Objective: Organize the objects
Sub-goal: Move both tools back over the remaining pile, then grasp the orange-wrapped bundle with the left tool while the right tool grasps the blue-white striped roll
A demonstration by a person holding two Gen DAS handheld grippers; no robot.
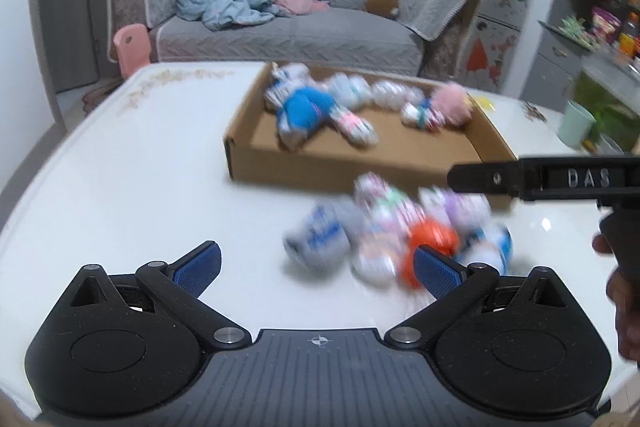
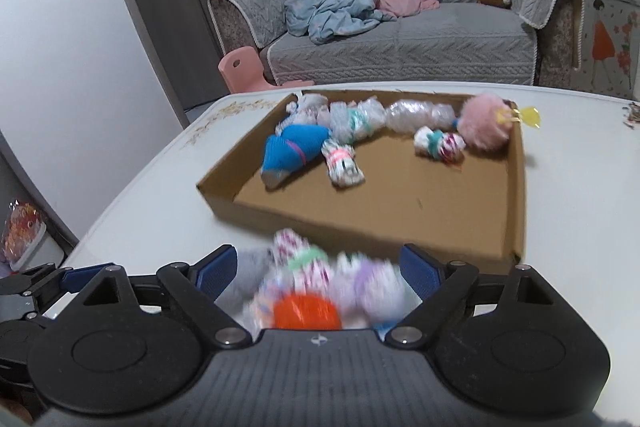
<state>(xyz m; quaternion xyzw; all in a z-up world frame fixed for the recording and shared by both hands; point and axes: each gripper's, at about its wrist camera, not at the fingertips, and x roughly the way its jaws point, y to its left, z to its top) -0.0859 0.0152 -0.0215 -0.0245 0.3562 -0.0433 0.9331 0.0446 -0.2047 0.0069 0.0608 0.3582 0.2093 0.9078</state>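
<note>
Both the left gripper (image 1: 316, 265) and right gripper (image 2: 316, 271) stood apart, empty; sock bundles (image 2: 316, 287) lay ahead, cardboard box (image 2: 360, 223) beyond.

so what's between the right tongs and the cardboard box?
The loose pile of rolled socks on the table, with an orange bundle nearest the camera. It sits between the open right tongs and the cardboard box wall, clearest in the right wrist view.
</note>
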